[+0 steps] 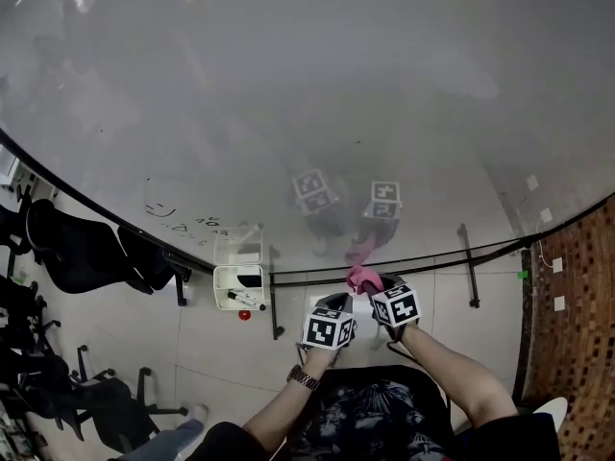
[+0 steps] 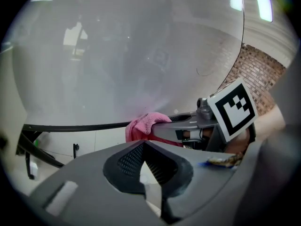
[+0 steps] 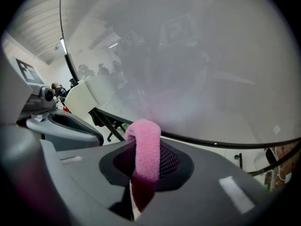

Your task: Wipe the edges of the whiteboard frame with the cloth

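Note:
The whiteboard (image 1: 307, 94) fills the upper head view; its black bottom frame edge (image 1: 432, 257) curves across below it. A pink cloth (image 1: 363, 279) sits right at that edge, near the middle. My right gripper (image 1: 370, 288) is shut on the cloth (image 3: 146, 147), which loops up out of the jaws just short of the frame edge (image 3: 225, 142). My left gripper (image 1: 336, 303) is close beside it on the left, shut with nothing between its jaws (image 2: 143, 147). From the left gripper view the cloth (image 2: 143, 125) lies against the frame edge (image 2: 70, 127).
A white holder (image 1: 238, 281) with markers hangs below the frame to the left. Black office chairs (image 1: 67, 248) stand at the far left. The board's stand leg (image 1: 468, 262) and a brick wall (image 1: 577, 305) are on the right. Handwriting (image 1: 178, 221) marks the lower left of the board.

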Demonstrator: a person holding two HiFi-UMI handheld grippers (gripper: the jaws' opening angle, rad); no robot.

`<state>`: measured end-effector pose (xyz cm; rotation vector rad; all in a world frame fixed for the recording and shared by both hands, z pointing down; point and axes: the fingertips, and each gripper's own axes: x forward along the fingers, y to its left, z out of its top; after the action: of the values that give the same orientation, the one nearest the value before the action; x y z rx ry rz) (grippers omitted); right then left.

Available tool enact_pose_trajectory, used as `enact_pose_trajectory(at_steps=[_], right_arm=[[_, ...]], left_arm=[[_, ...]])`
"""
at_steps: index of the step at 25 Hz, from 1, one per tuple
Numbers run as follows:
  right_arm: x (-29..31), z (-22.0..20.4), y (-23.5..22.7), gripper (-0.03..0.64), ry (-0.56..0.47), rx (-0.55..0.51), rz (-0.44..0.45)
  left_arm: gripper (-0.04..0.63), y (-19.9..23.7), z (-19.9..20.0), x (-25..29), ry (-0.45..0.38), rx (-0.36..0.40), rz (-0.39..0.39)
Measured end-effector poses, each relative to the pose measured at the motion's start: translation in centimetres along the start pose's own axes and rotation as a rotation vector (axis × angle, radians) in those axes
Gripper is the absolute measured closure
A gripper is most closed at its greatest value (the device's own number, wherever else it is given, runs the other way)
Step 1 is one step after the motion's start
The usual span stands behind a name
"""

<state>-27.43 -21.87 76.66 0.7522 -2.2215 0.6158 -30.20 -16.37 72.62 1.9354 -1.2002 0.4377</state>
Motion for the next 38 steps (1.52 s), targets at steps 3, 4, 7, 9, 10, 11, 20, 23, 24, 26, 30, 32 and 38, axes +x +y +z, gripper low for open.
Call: enact_pose_trajectory(at_steps=[3, 4, 7, 9, 10, 11, 20, 23, 24, 26, 30, 32, 38], right_arm=[[-2.0, -1.2, -2.7, 0.554, 0.025, -0.027, 0.037], [-2.7, -1.7, -3.8, 0.554, 0.032, -0.017, 0.05], [-5.1, -2.7, -7.3, 0.554, 0.043, 0.011, 0.094], [-6.8, -3.1, -9.6, 0.554, 0.039, -0.009, 0.117], [-7.6, -3.1, -10.9, 0.554, 0.031, -0.015, 0.124], [-8.2, -3.1, -12.2, 0.554, 0.02, -0.013, 0.129], [-11.2, -4.7, -19.6, 0.554, 0.025, 0.034, 0.143], [-11.6, -4.9, -20.5, 0.554, 0.024, 0.053, 0.126], [-11.6, -4.9, -20.7, 0.552, 0.026, 0.057, 0.118], [-11.4, -5.0, -20.8, 0.552, 0.033, 0.072, 0.102], [-11.4, -5.6, -21.7, 0.552, 0.05, 0.1, 0.067], [-11.7, -6.0, -22.4, 0.552, 0.068, 0.081, 0.045], [-13.4, -6.6, -24.1, 0.552, 0.077, 0.078, 0.041]], left_arm=[[0.595, -2.8, 0.2, 2.4, 0.03, 0.049, -0.003], [0.595, -3.7, 0.3, 3.3, 0.04, 0.061, 0.0], [0.595, -6.5, 1.0, 6.3, 0.059, 0.071, 0.017], [0.595, -8.4, 1.5, 8.3, 0.065, 0.07, 0.03], [0.595, -9.3, 1.8, 9.3, 0.066, 0.067, 0.039], [0.595, -10.1, 2.1, 10.2, 0.066, 0.059, 0.047], [0.595, -16.7, 4.3, 14.9, 0.074, 0.045, 0.05], [0.595, -17.1, 4.3, 15.9, 0.092, 0.054, 0.027], [0.595, -17.2, 4.3, 16.3, 0.097, 0.058, 0.014], [0.595, -17.2, 4.5, 17.1, 0.107, 0.073, -0.015], [0.595, -17.9, 5.0, 19.0, 0.135, 0.147, -0.071], [0.595, -18.7, 5.3, 20.1, 0.147, 0.208, -0.085], [0.595, -20.7, 4.9, 23.0, 0.205, 0.253, -0.113]])
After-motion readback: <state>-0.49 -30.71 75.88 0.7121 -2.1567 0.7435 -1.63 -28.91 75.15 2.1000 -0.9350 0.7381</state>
